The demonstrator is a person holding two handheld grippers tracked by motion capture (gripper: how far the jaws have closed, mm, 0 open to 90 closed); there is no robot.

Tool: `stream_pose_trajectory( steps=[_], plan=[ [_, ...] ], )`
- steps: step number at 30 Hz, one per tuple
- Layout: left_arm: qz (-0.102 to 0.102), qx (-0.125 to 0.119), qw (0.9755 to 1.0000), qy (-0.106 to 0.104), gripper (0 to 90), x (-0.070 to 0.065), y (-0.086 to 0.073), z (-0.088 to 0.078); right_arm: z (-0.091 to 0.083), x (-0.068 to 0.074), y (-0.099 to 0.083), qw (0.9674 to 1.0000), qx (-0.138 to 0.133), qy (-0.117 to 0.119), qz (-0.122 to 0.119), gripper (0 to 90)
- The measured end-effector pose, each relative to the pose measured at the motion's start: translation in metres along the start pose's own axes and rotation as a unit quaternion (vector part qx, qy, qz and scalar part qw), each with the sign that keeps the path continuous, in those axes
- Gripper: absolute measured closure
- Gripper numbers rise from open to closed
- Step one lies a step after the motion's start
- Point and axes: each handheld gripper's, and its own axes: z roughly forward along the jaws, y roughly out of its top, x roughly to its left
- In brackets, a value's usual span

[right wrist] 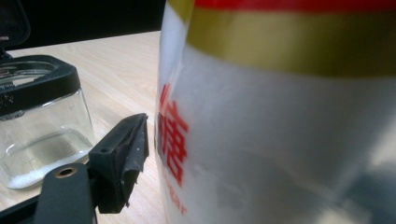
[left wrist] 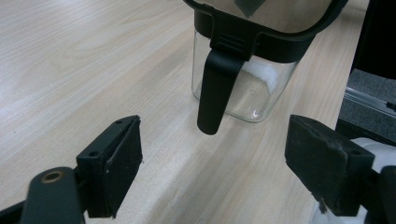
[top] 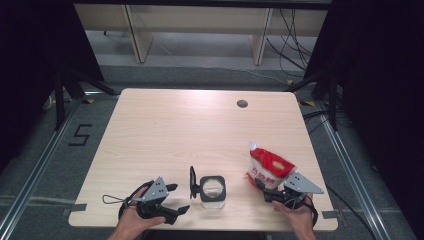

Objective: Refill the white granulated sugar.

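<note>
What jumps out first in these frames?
The red-and-white bag at the table's near right edge stands out, right in front of the right gripper, whose jaws look open. Left of it sits a clear jar with a black rim and its lid flipped open, beside the open left gripper.

Glossy plastic bag (top: 269, 169), clear glass jar (top: 212, 192), matt wooden table (top: 175, 125).

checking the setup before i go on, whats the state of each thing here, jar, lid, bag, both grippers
glass jar: upright on the table, open, a little white powder at the bottom
jar lid: flipped up at the jar's left side
red and white bag: standing, top cut open, right beside the right gripper
left gripper: open, holding nothing, pointed at the jar
right gripper: open, at the bag's base
</note>
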Motion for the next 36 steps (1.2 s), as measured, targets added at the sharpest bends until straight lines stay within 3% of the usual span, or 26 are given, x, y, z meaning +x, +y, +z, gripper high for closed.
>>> stream_pose_trajectory(
  steps=[2, 3, 4, 5, 8, 9, 11, 14, 16, 17, 18, 20, 21, 22, 24, 25, 31, 36],
  plan=[
    [-0.016, -0.007, 0.9998, -0.002, 18.7, -0.002, -0.001, 0.001, 0.001, -0.003, 0.0, 0.9999, -0.006, 0.009, -0.005, 22.6],
    [-0.009, -0.001, 1.0, 0.001, 18.7, -0.001, -0.001, 0.0, 0.002, -0.005, 0.0, 0.9999, -0.01, 0.008, -0.011, 21.5],
    [-0.02, -0.01, 0.9997, -0.004, 18.7, -0.003, -0.001, 0.001, 0.002, -0.007, -0.002, 0.9998, -0.011, 0.007, -0.014, 20.4],
    [-0.021, -0.015, 0.9997, -0.005, 18.7, -0.003, -0.001, 0.002, 0.004, -0.006, -0.003, 0.9997, -0.024, -0.003, 0.002, 19.9],
    [-0.009, -0.009, 0.9999, -0.005, 18.7, -0.001, 0.0, 0.0, 0.005, -0.01, -0.005, 0.9996, -0.022, 0.015, 0.001, 20.1],
    [-0.002, -0.01, 0.9999, -0.005, 18.7, -0.001, 0.0, 0.0, 0.004, -0.01, -0.005, 0.9994, -0.021, 0.024, 0.011, 20.1],
    [-0.022, -0.016, 0.9996, -0.005, 18.7, -0.003, -0.001, 0.002, 0.006, -0.013, -0.006, 0.9992, -0.031, 0.024, 0.008, 19.8],
    [-0.019, -0.014, 0.9997, -0.005, 18.7, -0.003, -0.001, 0.002, 0.005, -0.011, -0.006, 0.999, -0.021, 0.03, 0.025, 20.2],
    [-0.006, 0.001, 1.0, 0.003, 18.7, -0.001, 0.0, 0.0, 0.005, -0.014, -0.007, 0.9995, -0.011, 0.026, 0.009, 20.1],
    [-0.012, -0.003, 0.9999, 0.0, 18.7, -0.001, 0.0, 0.001, 0.007, -0.012, -0.007, 0.9985, -0.015, 0.044, 0.028, 20.0],
    [-0.007, 0.002, 1.0, 0.002, 18.7, -0.001, 0.0, 0.0, 0.007, -0.015, -0.007, 0.9993, -0.011, 0.033, 0.011, 20.0],
    [-0.004, 0.002, 1.0, 0.002, 18.7, -0.001, 0.0, 0.0, 0.008, -0.016, -0.007, 0.9991, -0.013, 0.04, 0.004, 20.4],
    [-0.004, 0.003, 1.0, 0.001, 18.7, -0.001, 0.0, 0.0, 0.008, -0.016, -0.007, 0.9989, -0.013, 0.043, 0.007, 20.6],
    [-0.016, -0.008, 0.9998, -0.004, 18.7, -0.003, -0.001, 0.001, 0.008, -0.016, -0.007, 0.9991, -0.02, 0.036, 0.009, 21.0],
    [-0.009, -0.003, 0.9999, -0.004, 18.7, -0.002, -0.001, 0.001, 0.009, -0.017, -0.007, 0.9989, -0.019, 0.044, 0.002, 21.4],
    [-0.012, -0.003, 0.9999, -0.003, 18.7, -0.002, -0.001, 0.002, 0.01, -0.015, -0.007, 0.9988, -0.021, 0.043, 0.009, 21.6],
    [-0.014, -0.001, 0.9999, -0.008, 18.7, -0.004, -0.001, 0.003, 0.013, -0.019, -0.006, 0.9984, -0.026, 0.05, -0.007, 21.3],
    [-0.006, -0.001, 0.9999, -0.008, 18.7, -0.003, 0.0, 0.003, 0.012, -0.017, -0.007, 0.9987, -0.026, 0.044, 0.004, 22.6]
  ],
)
